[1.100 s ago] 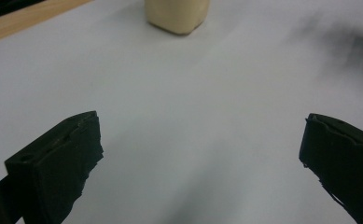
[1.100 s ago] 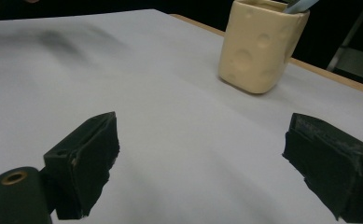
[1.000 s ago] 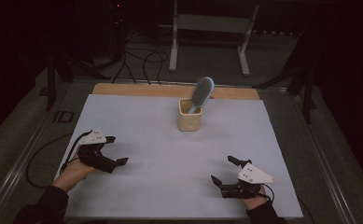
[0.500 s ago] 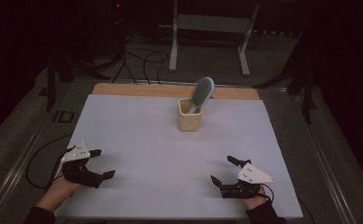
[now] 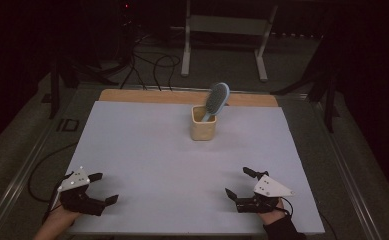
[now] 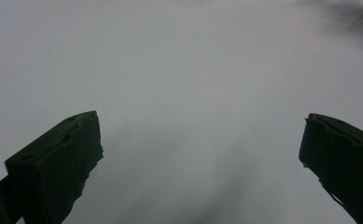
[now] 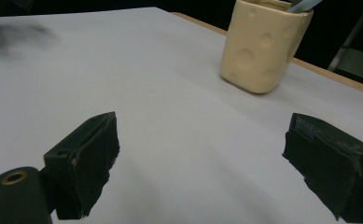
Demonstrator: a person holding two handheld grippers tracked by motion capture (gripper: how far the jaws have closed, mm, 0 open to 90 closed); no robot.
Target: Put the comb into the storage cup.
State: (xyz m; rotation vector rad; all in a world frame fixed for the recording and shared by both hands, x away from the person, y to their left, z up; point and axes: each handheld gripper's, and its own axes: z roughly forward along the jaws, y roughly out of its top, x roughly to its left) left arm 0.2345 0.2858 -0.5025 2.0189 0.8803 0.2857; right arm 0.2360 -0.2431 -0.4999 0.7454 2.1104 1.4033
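Left tongs [image 5: 102, 189] have drawn back to the near left corner of the tabletop [image 5: 147, 150], released and empty; right tongs [image 5: 238, 184] rest unmoved, likewise spread and empty. The hairbrush [image 5: 216, 100] stands head-up in the cream cup [image 5: 204, 129], well apart from both. Judged: placement complete, hands retiring.

One cream cup [image 5: 203, 128] stands on one white table mat [image 5: 147, 150], and one blue-grey brush [image 5: 216, 99] leans in it. Two grippers rest at the near edge: one left gripper [image 5: 101, 188] and one right gripper [image 5: 240, 182], each with two black jaws.
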